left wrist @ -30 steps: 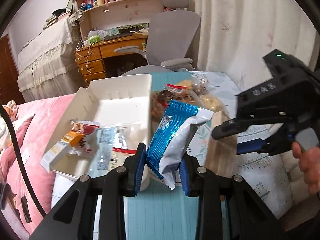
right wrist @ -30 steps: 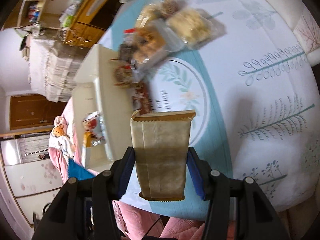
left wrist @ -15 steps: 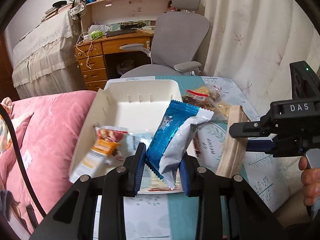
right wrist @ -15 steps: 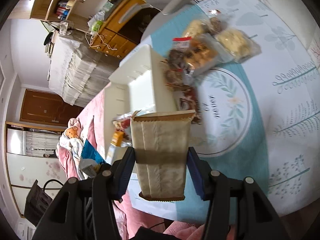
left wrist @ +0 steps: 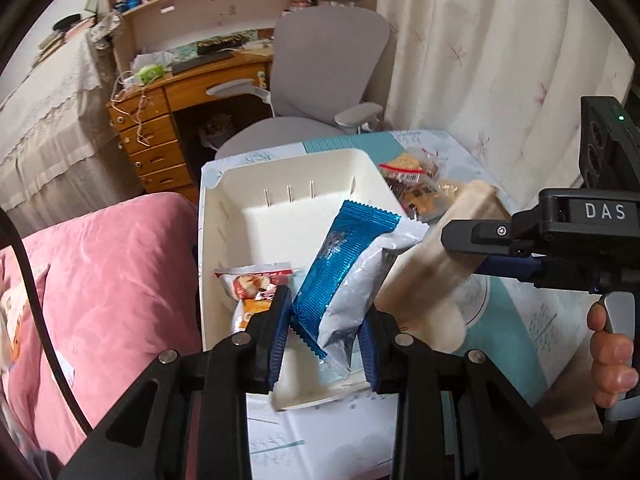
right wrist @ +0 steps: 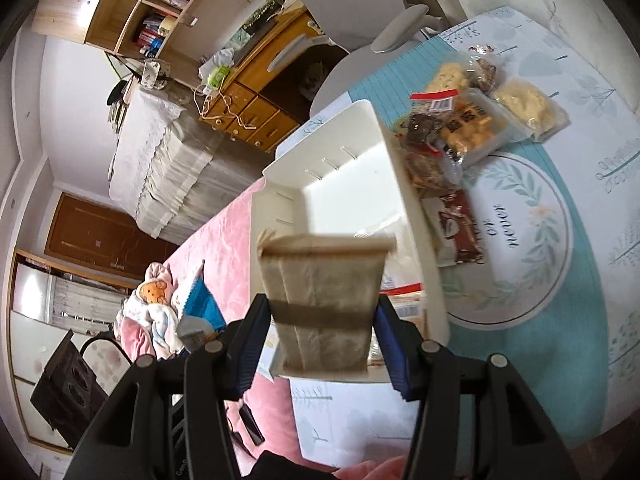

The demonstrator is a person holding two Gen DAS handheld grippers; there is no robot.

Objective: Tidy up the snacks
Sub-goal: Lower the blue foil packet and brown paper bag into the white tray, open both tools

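Observation:
My left gripper (left wrist: 323,330) is shut on a blue and silver snack packet (left wrist: 345,264), held above the near part of the white bin (left wrist: 280,184). My right gripper (right wrist: 318,338) is shut on a tan paper-wrapped snack (right wrist: 322,300), which hangs over the bin's (right wrist: 404,184) near right edge. In the left wrist view the tan snack (left wrist: 432,264) shows from the side, just right of the blue packet. A red and orange packet (left wrist: 256,288) lies inside the bin. A brown chocolate bar (right wrist: 460,230) and several clear cookie bags (right wrist: 468,128) lie on the tablecloth to the right of the bin.
The bin stands on a table with a teal and white cloth (right wrist: 560,280). A pink bedspread (left wrist: 100,280) lies to the left. Behind the table are a grey office chair (left wrist: 320,64) and a wooden desk (left wrist: 160,120). A hand (left wrist: 612,360) holds the right gripper's handle.
Both grippers have carried their packets leftward over the bin. The bin now sits more centrally under them, and the tan snack has come close beside the blue packet.

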